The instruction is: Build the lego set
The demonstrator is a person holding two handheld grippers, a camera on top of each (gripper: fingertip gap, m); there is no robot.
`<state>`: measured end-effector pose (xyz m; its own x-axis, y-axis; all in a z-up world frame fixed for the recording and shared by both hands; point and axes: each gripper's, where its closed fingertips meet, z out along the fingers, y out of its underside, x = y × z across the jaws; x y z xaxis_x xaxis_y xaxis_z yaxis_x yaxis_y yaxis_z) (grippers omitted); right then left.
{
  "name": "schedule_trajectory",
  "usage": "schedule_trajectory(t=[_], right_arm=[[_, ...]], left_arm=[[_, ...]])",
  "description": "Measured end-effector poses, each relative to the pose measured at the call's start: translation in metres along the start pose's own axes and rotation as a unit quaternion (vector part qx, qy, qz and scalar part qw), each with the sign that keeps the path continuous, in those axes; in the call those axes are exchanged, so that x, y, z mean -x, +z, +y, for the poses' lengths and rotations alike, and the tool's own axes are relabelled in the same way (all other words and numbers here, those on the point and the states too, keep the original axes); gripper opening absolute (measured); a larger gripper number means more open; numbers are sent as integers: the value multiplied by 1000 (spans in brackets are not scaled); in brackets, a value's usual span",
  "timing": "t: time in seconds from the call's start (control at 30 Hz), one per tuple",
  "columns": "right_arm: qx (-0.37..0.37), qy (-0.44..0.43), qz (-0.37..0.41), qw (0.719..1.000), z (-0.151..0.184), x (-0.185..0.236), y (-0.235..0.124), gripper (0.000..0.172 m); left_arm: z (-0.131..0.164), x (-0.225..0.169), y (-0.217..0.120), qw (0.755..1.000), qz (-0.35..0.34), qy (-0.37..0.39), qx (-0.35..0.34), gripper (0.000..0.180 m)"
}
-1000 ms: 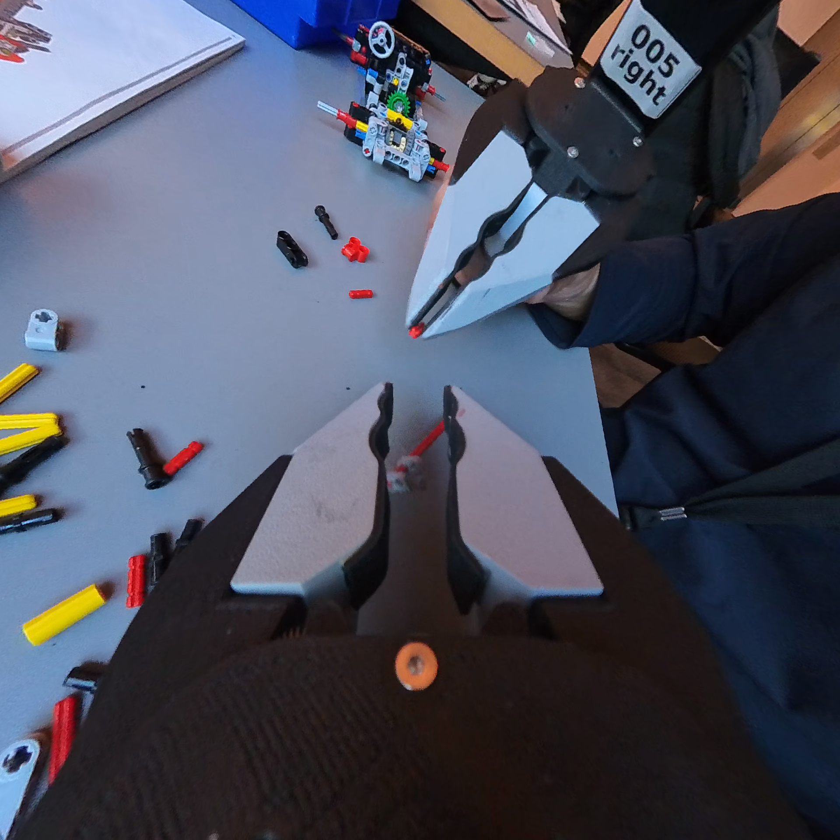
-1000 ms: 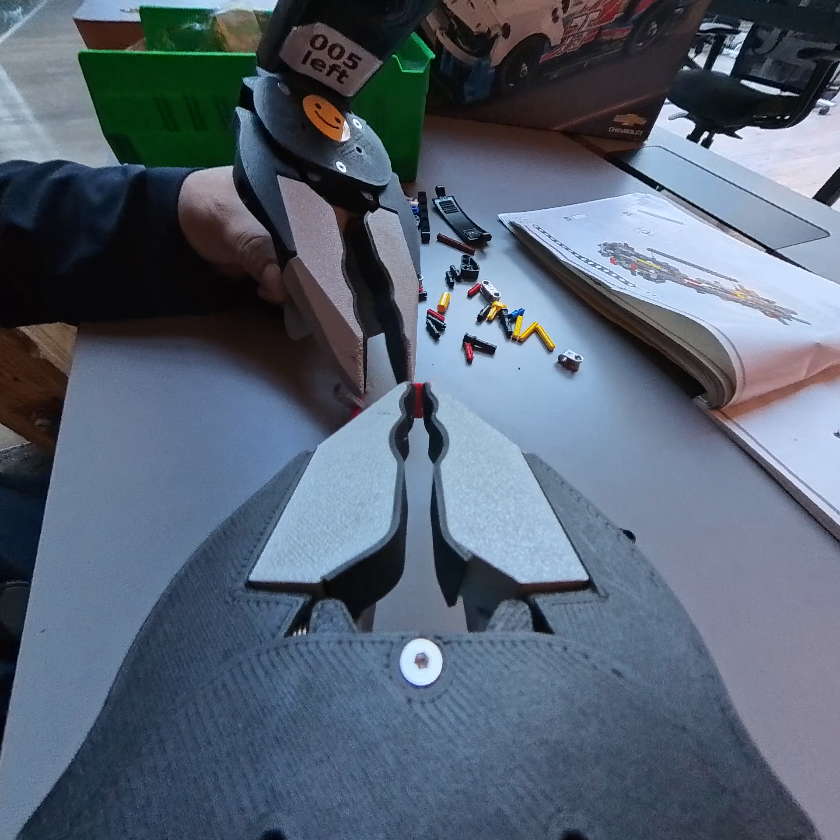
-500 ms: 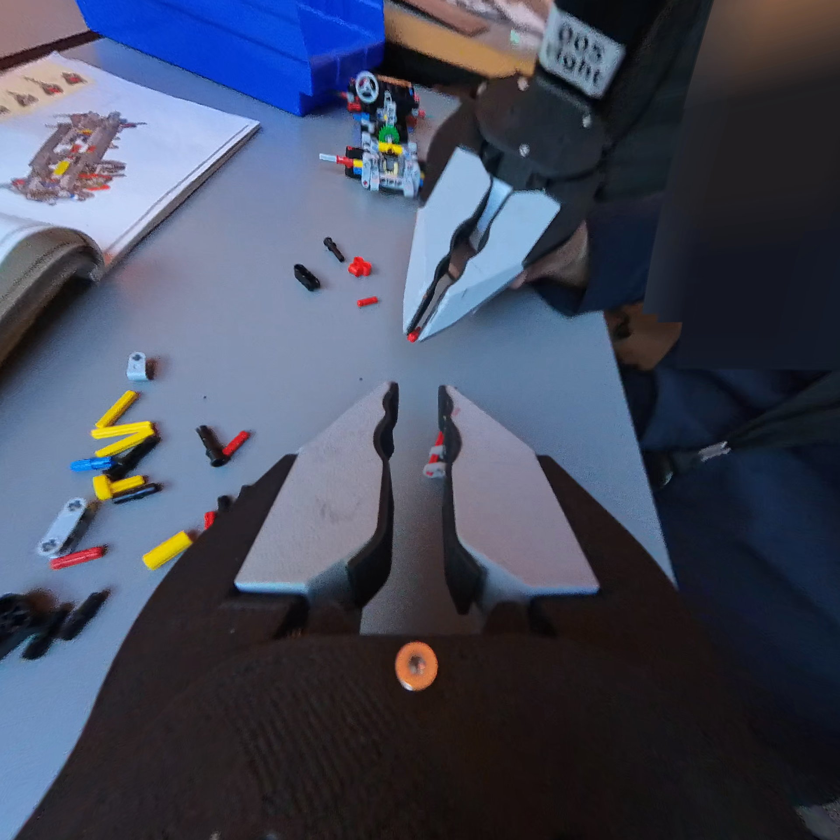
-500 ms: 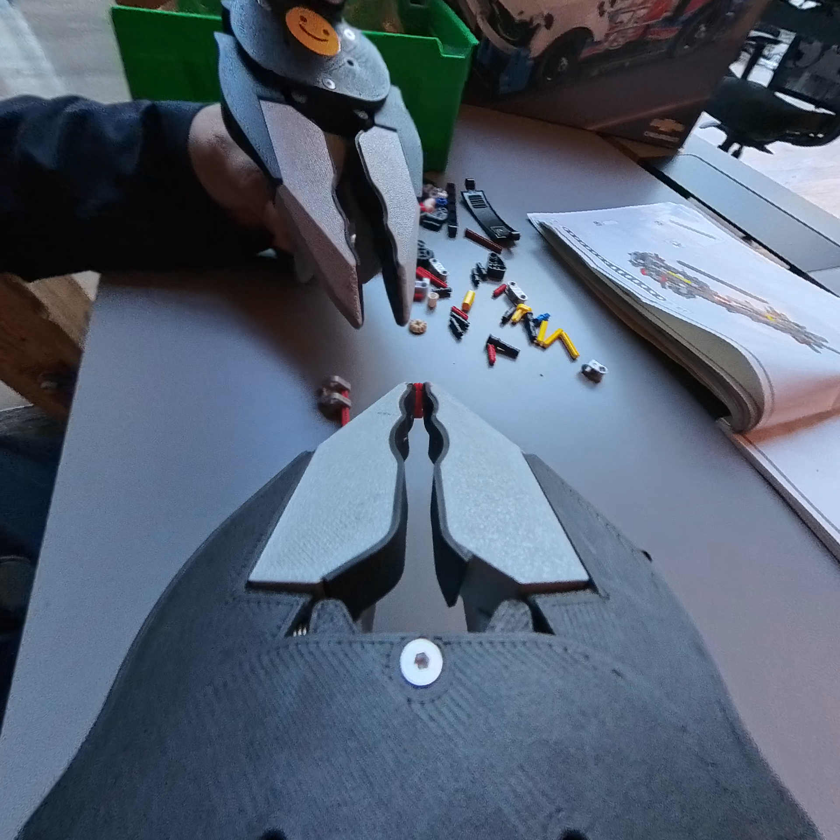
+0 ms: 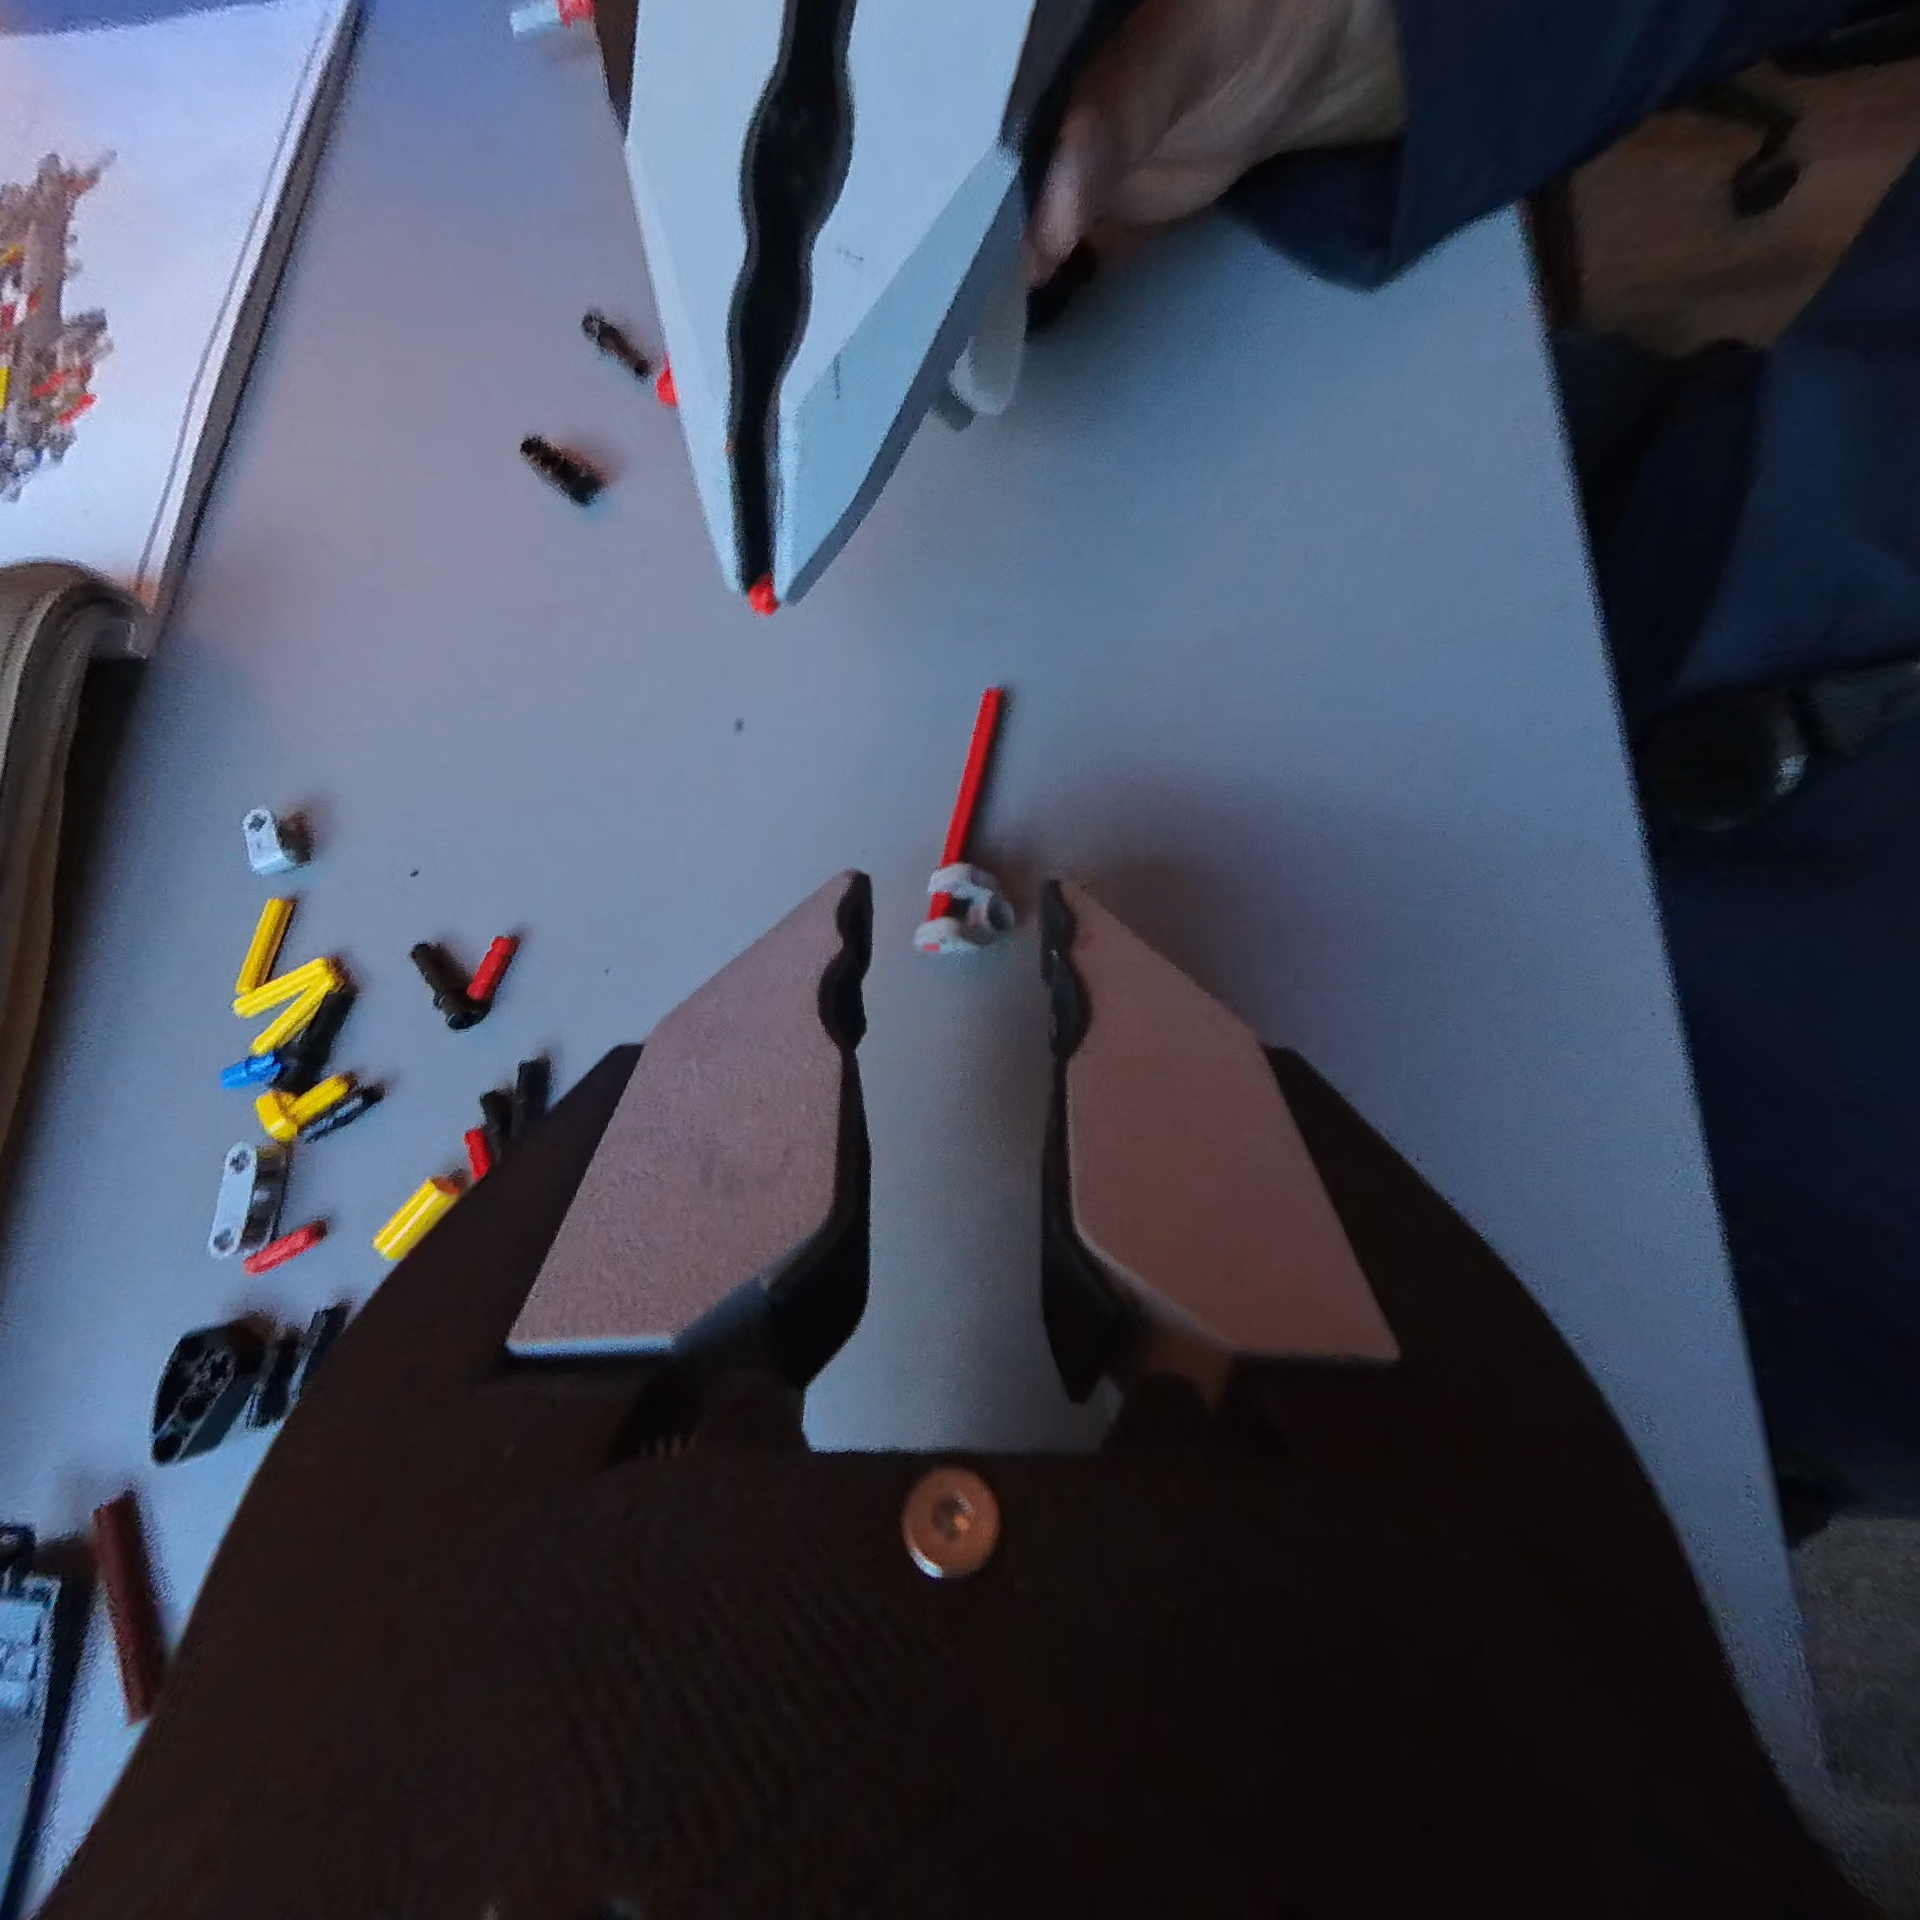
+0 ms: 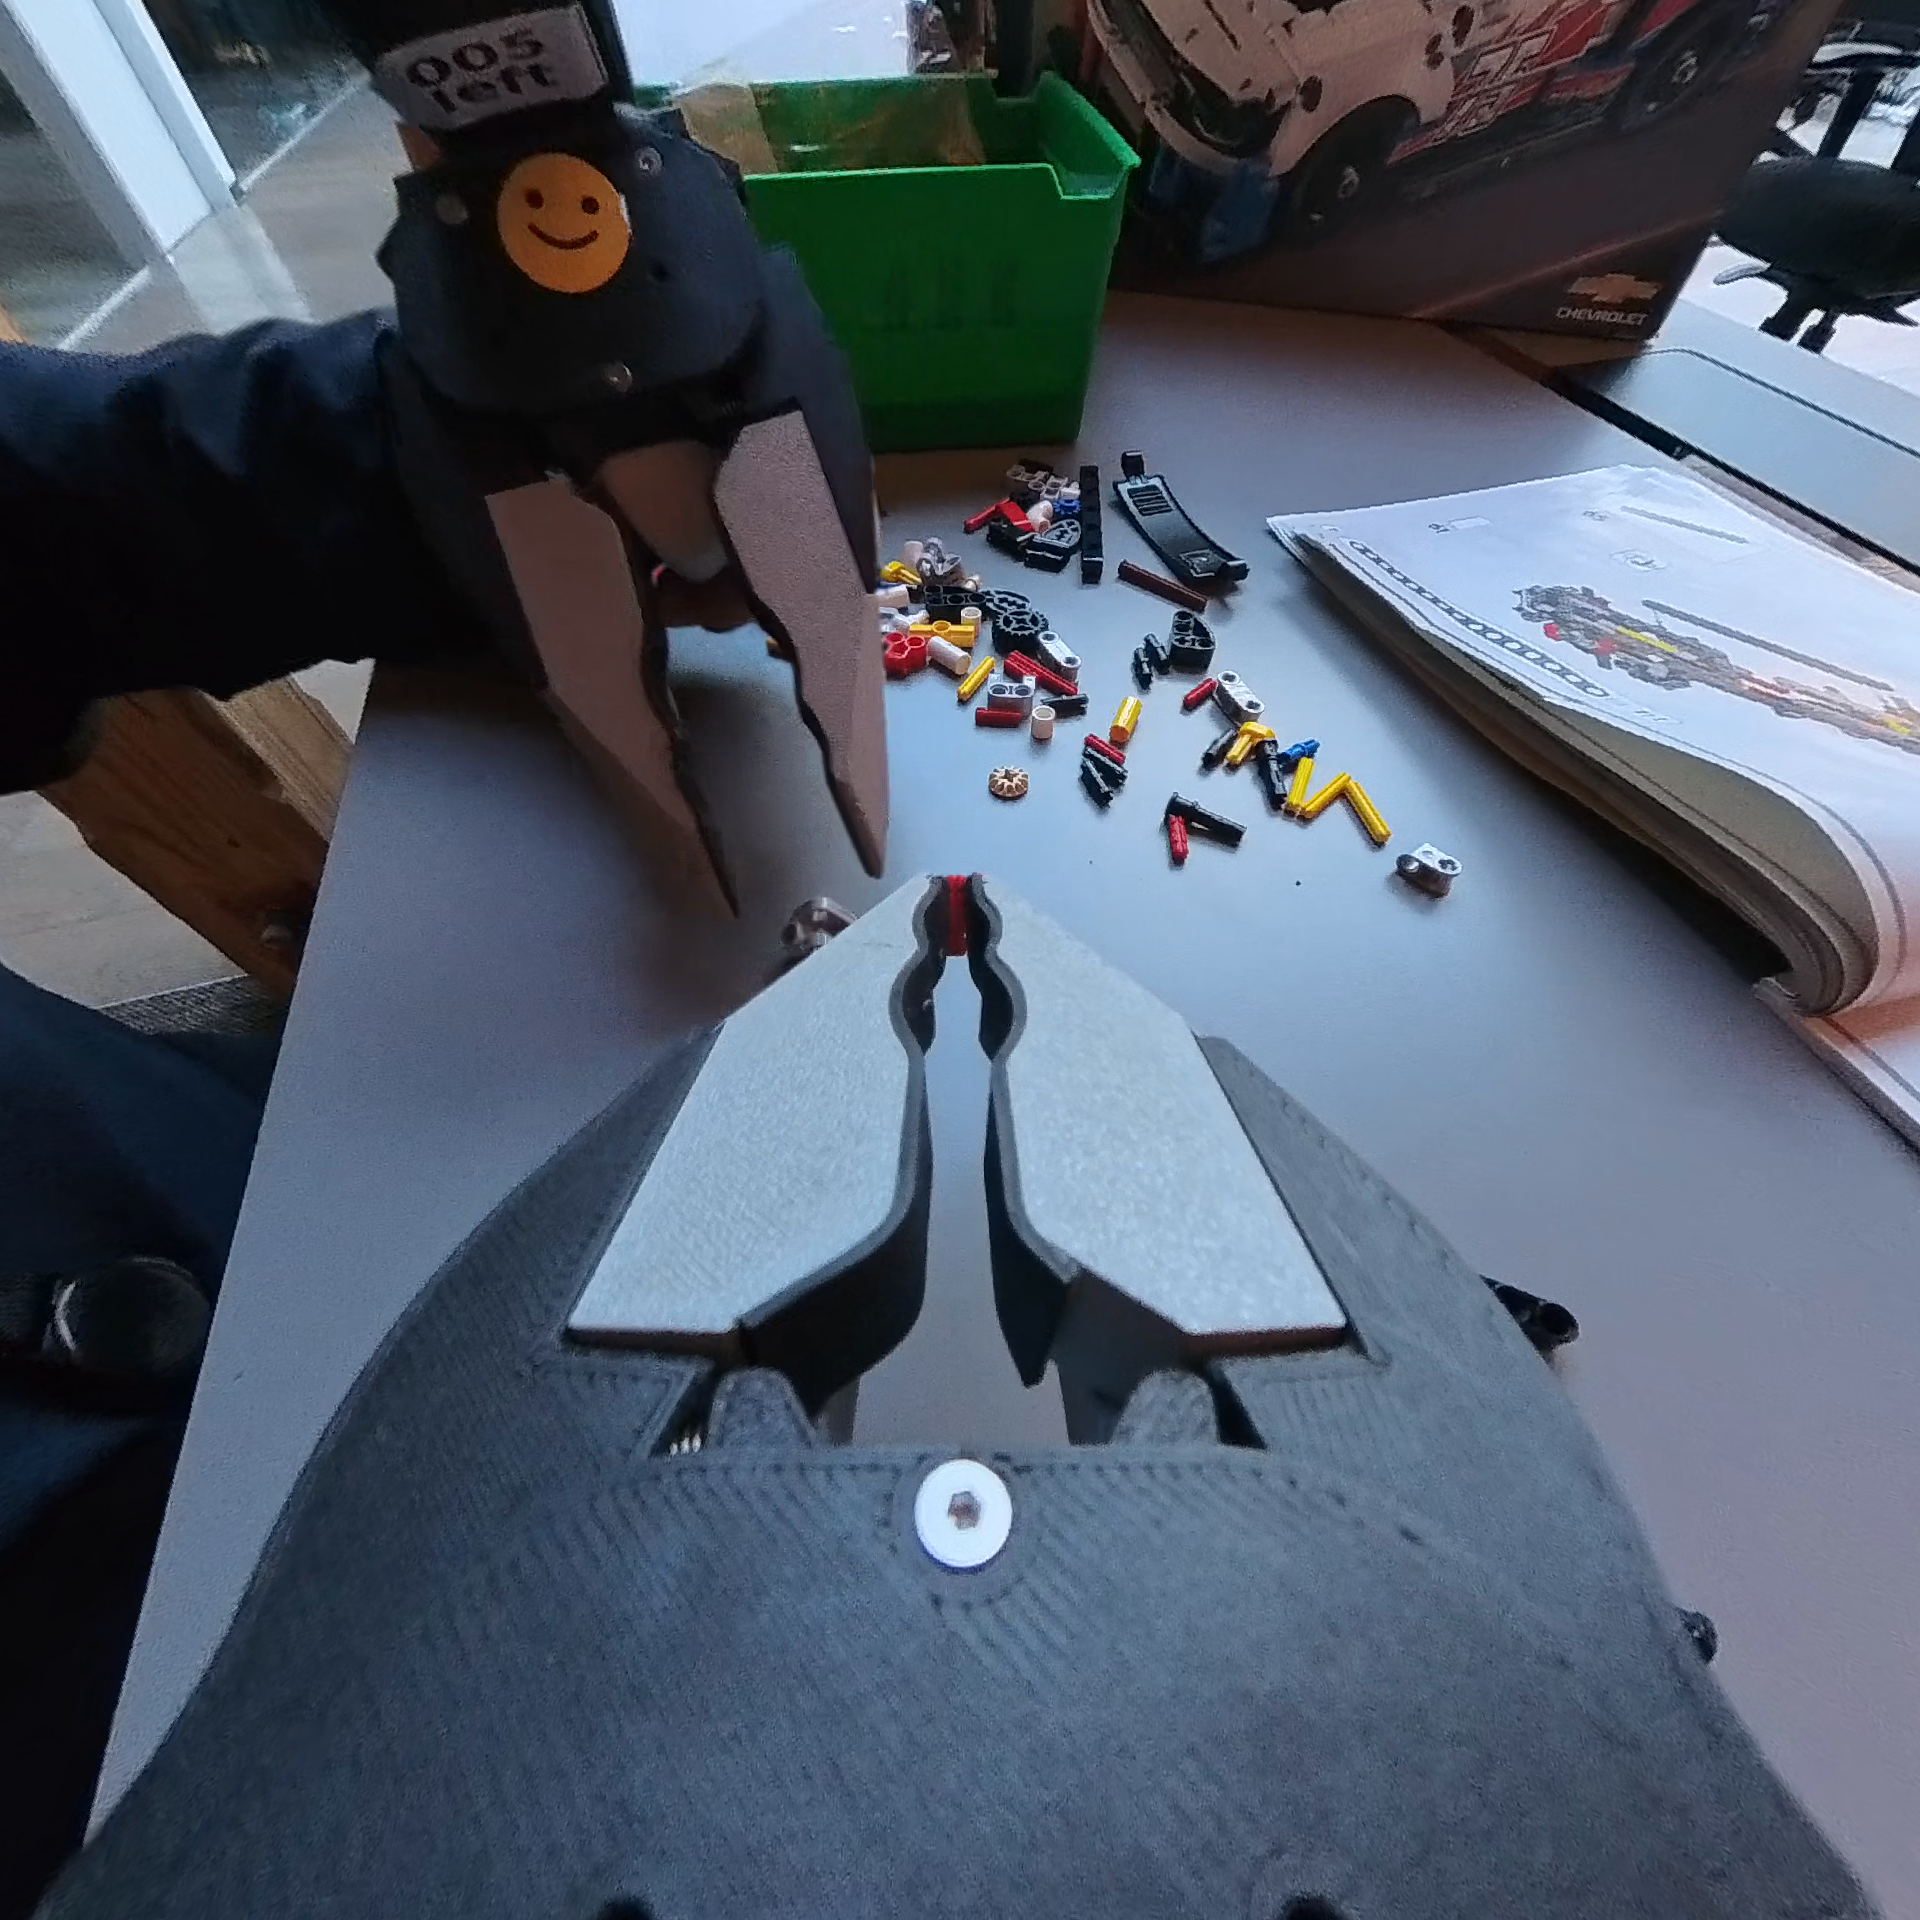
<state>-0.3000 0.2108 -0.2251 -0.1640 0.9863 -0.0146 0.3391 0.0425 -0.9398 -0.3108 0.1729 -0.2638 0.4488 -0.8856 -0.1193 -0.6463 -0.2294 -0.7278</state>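
My left gripper (image 5: 956,902) is open and holds nothing. A thin red axle (image 5: 971,790) with a small grey connector (image 5: 961,914) on its near end lies on the grey table (image 5: 1299,675), in the gap just ahead of my left fingertips, and neither pad presses on it. In the right wrist view the left gripper (image 6: 800,883) hangs just above the grey connector (image 6: 816,923). My right gripper (image 6: 953,899) is shut on a small red pin (image 6: 953,914). In the left wrist view the right gripper (image 5: 764,582) hovers beyond the axle with the red pin (image 5: 762,596) at its tip.
Loose yellow, black, red and grey pieces (image 5: 301,1039) lie left of my left gripper and show in the right wrist view (image 6: 1091,675). An open instruction booklet (image 6: 1610,675), a green bin (image 6: 966,312) and a printed box (image 6: 1455,156) stand behind. The table's edge (image 5: 1610,727) is close on the right. One gripper's finger ends stand about 6 cm off the other's.
My left gripper lifted off the table away from the axle piece, then came back over it with its jaws opened wider. My right gripper stayed shut on the red pin.
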Motion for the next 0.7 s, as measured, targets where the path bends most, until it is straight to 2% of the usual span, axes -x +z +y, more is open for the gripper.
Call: schedule_trajectory(t=[0.1, 0.2, 0.3, 0.37, 0.4, 0.53, 0.63, 0.7], right_arm=[[9, -12, 1, 1000, 2, 3, 2, 0], [10, -21, -3, 1000, 2, 7, 3, 0], [17, -31, -23, 999, 4, 15, 4, 0], [39, -48, -70, 996, 11, 29, 4, 0], [56, -61, -83, 993, 18, 33, 3, 0], [80, -111, -78, 987, 31, 31, -7, 0], [77, -102, -73, 989, 33, 24, -15, 0], [78, -98, -72, 990, 34, 21, -17, 0]], left_arm=[[15, -1, 11, 999, 10, 4, 47, 18], [10, -11, 18, 997, 57, -8, 46, 0], [7, -10, 21, 988, 115, -93, 46, 0], [6, -5, 21, 976, 142, -158, 46, 1], [5, -2, 20, 973, 141, -177, 42, 7], [-14, -8, 9, 986, 101, -134, -7, 26], [-18, -14, 13, 995, 46, -83, 10, 36], [-15, -17, 22, 998, 15, -42, 37, 32]])
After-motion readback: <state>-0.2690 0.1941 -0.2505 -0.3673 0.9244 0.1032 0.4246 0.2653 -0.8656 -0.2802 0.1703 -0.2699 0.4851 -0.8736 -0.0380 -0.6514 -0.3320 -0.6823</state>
